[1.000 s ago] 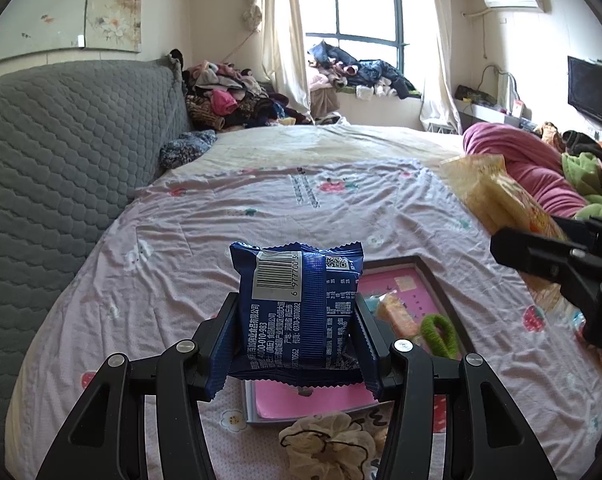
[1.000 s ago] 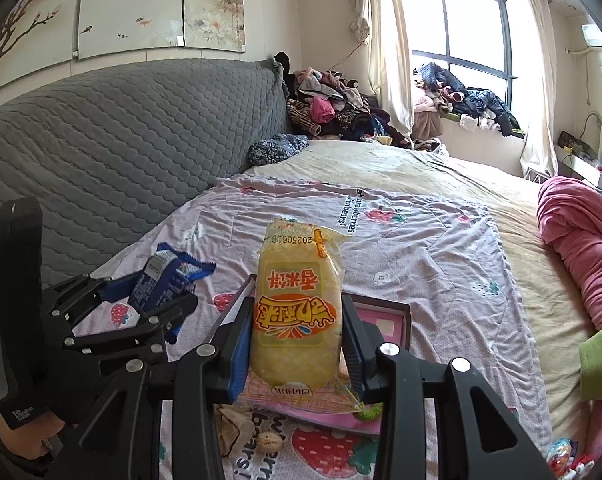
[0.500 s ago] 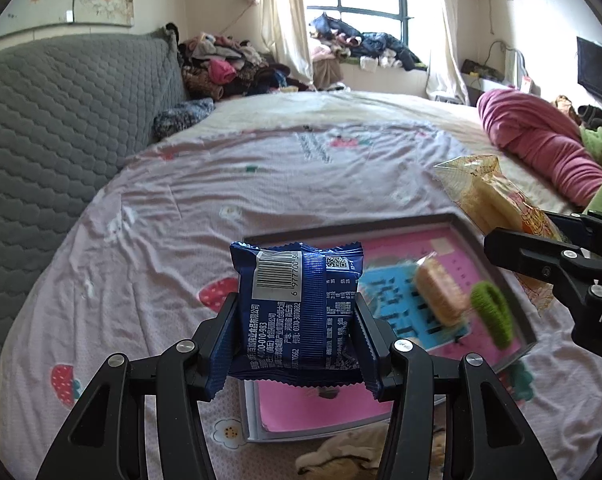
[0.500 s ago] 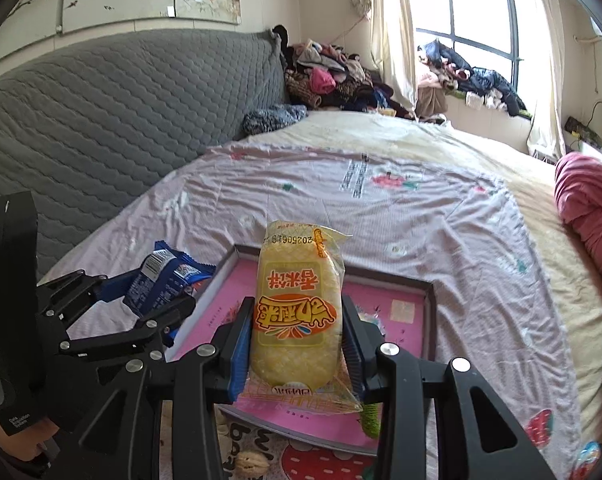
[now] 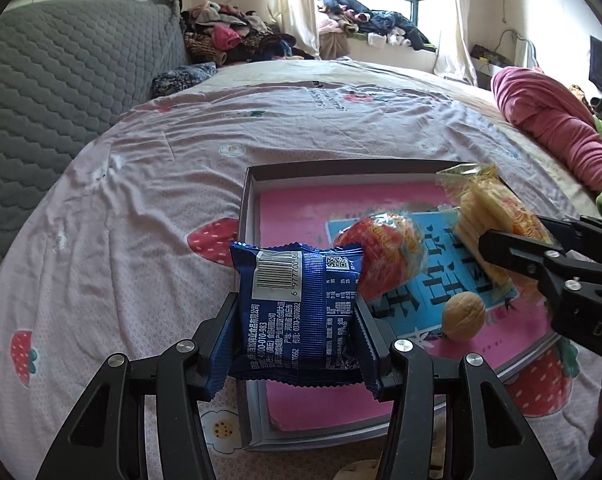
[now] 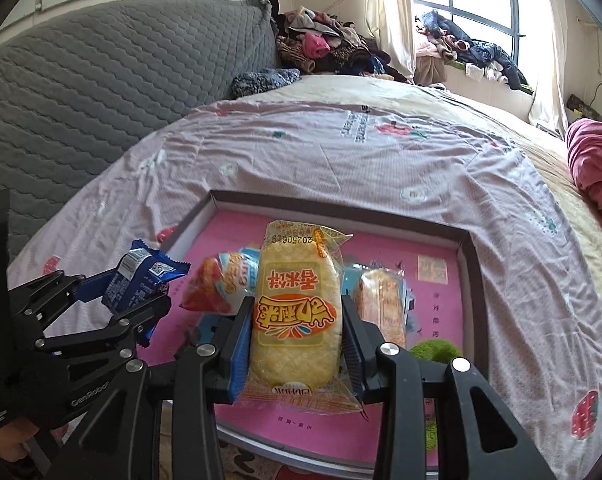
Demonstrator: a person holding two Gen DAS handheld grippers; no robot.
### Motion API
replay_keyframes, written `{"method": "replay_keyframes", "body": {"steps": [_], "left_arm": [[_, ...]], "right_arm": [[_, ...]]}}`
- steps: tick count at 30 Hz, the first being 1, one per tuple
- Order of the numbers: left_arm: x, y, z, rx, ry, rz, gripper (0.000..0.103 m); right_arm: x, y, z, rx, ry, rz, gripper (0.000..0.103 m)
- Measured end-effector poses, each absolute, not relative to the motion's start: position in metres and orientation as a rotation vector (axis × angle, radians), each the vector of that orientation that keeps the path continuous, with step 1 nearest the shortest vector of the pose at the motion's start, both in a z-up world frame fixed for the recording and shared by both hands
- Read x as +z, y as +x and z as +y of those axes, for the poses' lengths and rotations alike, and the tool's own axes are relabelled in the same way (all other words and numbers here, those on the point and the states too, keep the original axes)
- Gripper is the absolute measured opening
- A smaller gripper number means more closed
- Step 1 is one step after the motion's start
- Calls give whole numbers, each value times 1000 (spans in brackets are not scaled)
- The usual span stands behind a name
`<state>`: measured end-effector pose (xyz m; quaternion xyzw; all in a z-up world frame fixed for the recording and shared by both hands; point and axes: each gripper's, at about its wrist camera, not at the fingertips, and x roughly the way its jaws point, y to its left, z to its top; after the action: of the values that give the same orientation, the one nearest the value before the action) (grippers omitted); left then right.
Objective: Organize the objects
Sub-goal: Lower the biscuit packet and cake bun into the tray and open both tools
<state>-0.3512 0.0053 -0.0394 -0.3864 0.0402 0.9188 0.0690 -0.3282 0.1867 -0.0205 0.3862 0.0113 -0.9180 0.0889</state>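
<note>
Plainly both loads are light, crinkly and easily crushed: the blue foil snack packet (image 5: 299, 312) sits pinched across its middle between the fingers of the left gripper (image 5: 297, 332), and the yellow clear-wrapped rice cracker packet (image 6: 297, 320) is clamped the same way by the right gripper (image 6: 297, 344). Such slick film probably slips under a loose hold, yet the cracker likely snaps under a hard one, so a mid-body grip looks right. Taking the shallow grey-rimmed tray with a pink floor (image 5: 247, 216) as landmark, the blue packet hangs over its near-left edge, the yellow one above its middle, both grippers pointing forward and tilted slightly downward, side by side.
</note>
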Motion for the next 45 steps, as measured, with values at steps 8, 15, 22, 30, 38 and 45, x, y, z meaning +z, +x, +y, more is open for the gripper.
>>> {"method": "replay_keyframes", "body": {"steps": [8,15,22,30,38,45], "left_arm": [[-44,-347,7,2775,-1138,136,54],[-45,-345,8,2786,-1120,158,55],[-44,-344,5,2785,-1111,125,55],[-45,-345,6,2778,-1119,119,55],[-45,-344,8,2776,-1120,115,55],[-43,-342,8,2785,-1106,105,57]], "right_arm": [[-39,-335,184,-2715,1199,39,40],[-46,-336,183,-2703,1223,37,40],[-48,-336,185,-2704,1236,17,41],[-47,-337,184,-2705,1233,17,41],[-48,-338,182,-2710,1235,23,41],[-48,-337,181,-2711,1233,28,41]]}}
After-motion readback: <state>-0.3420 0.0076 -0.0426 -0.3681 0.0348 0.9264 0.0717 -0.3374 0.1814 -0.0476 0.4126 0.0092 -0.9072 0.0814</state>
